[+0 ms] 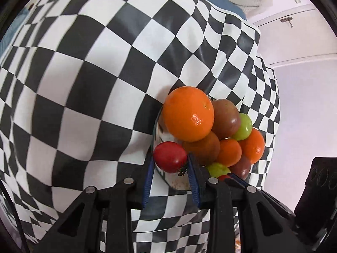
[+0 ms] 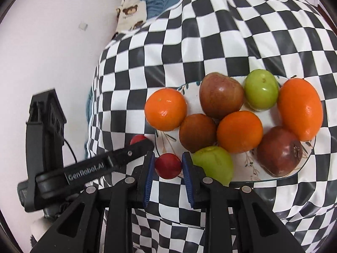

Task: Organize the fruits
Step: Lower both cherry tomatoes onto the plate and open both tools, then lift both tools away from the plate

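- My left claw point(image 1: 170, 162) pinched a small red tomato point(image 1: 170, 157) between its blue pads, its green stalk end poking out at five o'clock.
- My right claw point(image 2: 167, 166) pinched a second small red tomato point(image 2: 168, 166), held just off the plate's rim at its seven o'clock.
- In the right view the left claw's black finger crossed at nine o'clock, lettered "GenRobot.AI"; it hid all but a red sliver of its own tomato.
- The plate point(image 2: 248, 163), white with leaf sprigs, sat on a black-and-white checked cloth point(image 2: 210, 42).
- On the plate I counted eight pieces: three oranges point(image 2: 165, 109), three reddish-brown fruits point(image 2: 221, 94) and two green ones point(image 2: 261, 89).
- From the left view the pile overlapped; the nearest orange point(image 1: 188, 113) covered much of the rest, and the plate barely showed.
- At eleven o'clock beyond the cloth lay a fabric printed with bears point(image 2: 131, 14), its small writing too blurred to read.
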